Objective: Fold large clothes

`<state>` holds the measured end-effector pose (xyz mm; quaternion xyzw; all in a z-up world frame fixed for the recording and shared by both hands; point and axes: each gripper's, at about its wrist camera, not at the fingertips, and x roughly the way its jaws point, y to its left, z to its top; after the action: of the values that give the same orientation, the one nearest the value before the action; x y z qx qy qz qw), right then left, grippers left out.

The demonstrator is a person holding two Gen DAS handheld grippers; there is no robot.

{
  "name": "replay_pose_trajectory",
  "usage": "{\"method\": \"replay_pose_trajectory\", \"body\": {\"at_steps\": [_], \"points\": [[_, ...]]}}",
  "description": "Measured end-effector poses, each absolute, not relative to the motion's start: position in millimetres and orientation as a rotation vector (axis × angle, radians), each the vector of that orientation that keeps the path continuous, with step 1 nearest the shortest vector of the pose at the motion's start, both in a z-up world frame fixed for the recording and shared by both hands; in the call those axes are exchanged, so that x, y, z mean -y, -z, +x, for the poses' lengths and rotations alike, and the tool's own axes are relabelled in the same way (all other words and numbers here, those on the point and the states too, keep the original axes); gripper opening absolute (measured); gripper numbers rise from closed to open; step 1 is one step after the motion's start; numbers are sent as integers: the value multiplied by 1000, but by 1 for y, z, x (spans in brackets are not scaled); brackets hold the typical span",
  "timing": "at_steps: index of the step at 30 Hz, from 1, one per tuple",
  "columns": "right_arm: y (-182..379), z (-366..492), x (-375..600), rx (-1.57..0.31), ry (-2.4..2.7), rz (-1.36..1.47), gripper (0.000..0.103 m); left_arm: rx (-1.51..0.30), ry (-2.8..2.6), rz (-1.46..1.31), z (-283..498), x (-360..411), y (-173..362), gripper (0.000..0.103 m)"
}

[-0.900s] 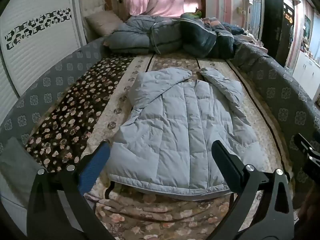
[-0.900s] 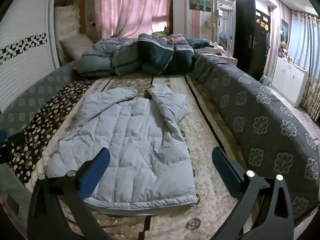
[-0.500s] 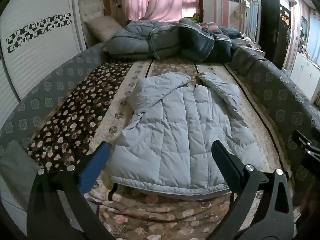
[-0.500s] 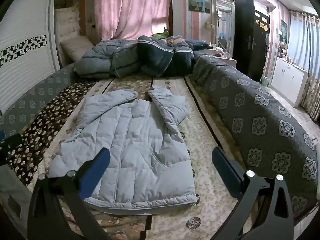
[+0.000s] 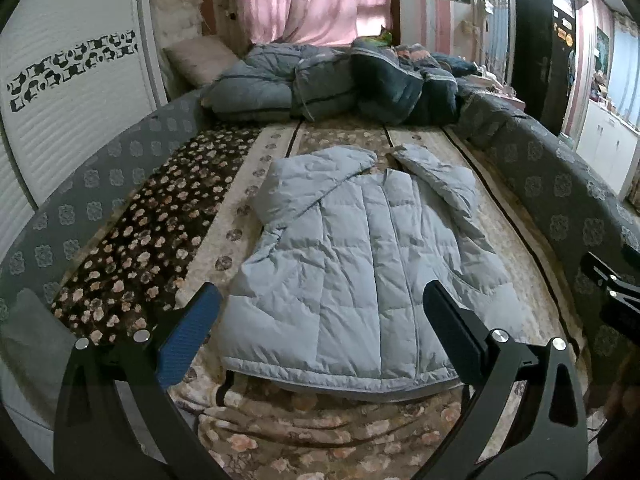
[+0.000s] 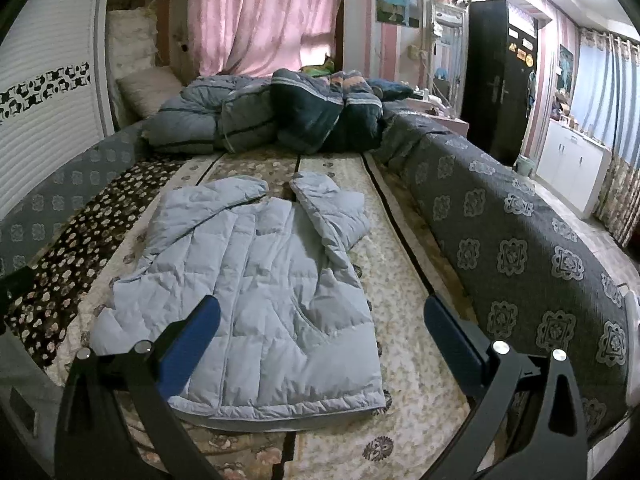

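Note:
A pale blue quilted down jacket point(image 5: 360, 272) lies flat on the bed, hem toward me, both sleeves folded in near the collar. It also fills the left half of the right wrist view as the jacket point(image 6: 256, 300). My left gripper point(image 5: 320, 312) hangs open above the hem, with nothing between its fingers. The right gripper point(image 6: 320, 316) is open too, over the jacket's right hem corner and the bedspread, holding nothing. A dark part of the right tool point(image 5: 612, 296) shows at the right edge of the left wrist view.
The bed carries a floral patterned spread point(image 5: 304, 436) with a dark flowered strip point(image 5: 132, 248) on the left. Bundled dark quilts point(image 6: 280, 116) and a pillow point(image 5: 200, 60) lie at the far end. A grey patterned padded edge point(image 6: 520, 248) runs along the right; a white wardrobe point(image 5: 68, 92) stands left.
Both views have pulled back and risen a little, so the jacket sits slightly lower and farther in frame. The jacket itself has not moved and both grippers stay open.

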<state>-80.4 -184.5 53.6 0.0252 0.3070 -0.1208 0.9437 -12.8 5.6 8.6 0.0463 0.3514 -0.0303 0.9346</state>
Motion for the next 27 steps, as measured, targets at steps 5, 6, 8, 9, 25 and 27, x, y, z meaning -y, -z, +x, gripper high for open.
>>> {"method": "replay_pose_trajectory", "body": {"at_steps": [5,6,8,9,25,27], "points": [[-51,-81,184,-625,260,40,102,-705,66,101,-15,-6,-9,100],[-51,-81,184,-624,259,42,102,-705,65,100,-16,-5,-9,100],[-51,-81,183,-623,260,40,102,-705,64,105,-16,-5,-10,100],[-52,-80,183,-623,260,37,102,-704,63,105,-16,-5,-9,100],[-39,-69,189,-648,280,36,102,-755,95,90,-4,-4,3,100],[-40,-69,187,-642,275,30,102,-758,105,93,-4,-3,6,100]]}}
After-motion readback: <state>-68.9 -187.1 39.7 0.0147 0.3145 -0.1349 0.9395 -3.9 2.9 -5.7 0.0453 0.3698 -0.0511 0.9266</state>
